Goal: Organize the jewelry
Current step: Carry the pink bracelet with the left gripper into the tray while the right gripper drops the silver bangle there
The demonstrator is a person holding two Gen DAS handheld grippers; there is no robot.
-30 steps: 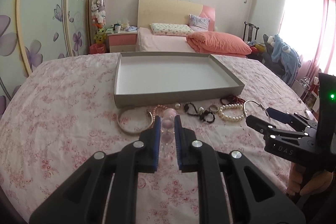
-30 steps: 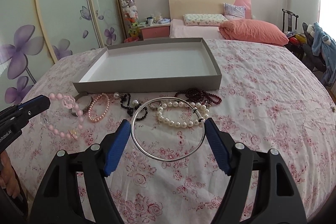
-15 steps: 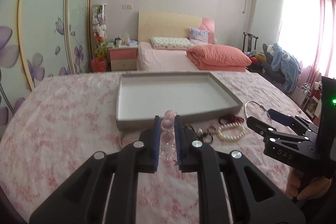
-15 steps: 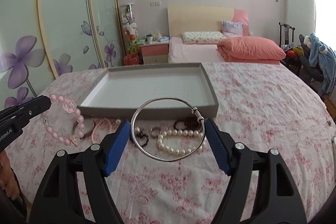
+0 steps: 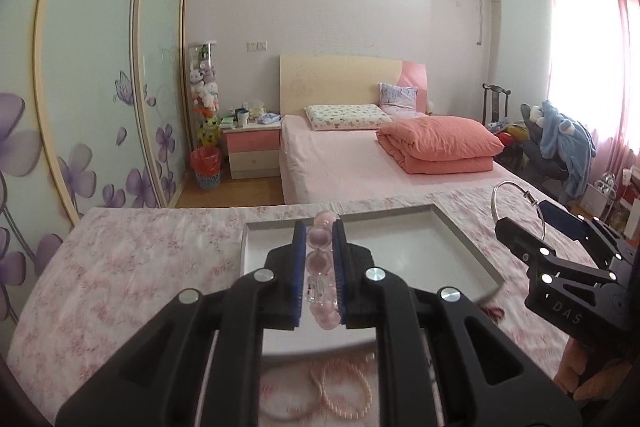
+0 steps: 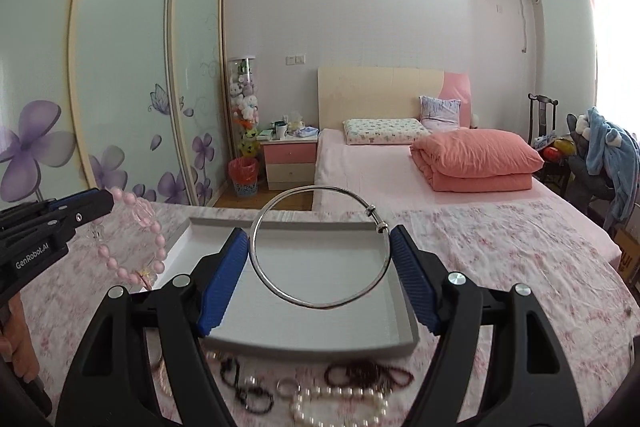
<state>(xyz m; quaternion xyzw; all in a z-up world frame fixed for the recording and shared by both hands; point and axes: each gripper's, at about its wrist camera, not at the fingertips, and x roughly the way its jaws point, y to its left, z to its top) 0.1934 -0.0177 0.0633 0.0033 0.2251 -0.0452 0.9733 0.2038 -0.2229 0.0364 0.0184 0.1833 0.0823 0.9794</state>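
My left gripper is shut on a pink bead bracelet, held up over the near edge of the grey tray. The bracelet also hangs from that gripper in the right wrist view. My right gripper is shut on a silver bangle, held flat above the tray; the bangle shows in the left wrist view too. On the flowered cloth before the tray lie a white pearl bracelet, dark bead bracelets, a ring and a pale pink pearl bracelet.
The tray sits on a table with a pink flowered cloth. Beyond it are a bed with a folded orange quilt, a nightstand and sliding wardrobe doors.
Both grippers have risen and moved forward toward the tray, each carrying its piece. The loose jewelry has dropped to the bottom of both views.
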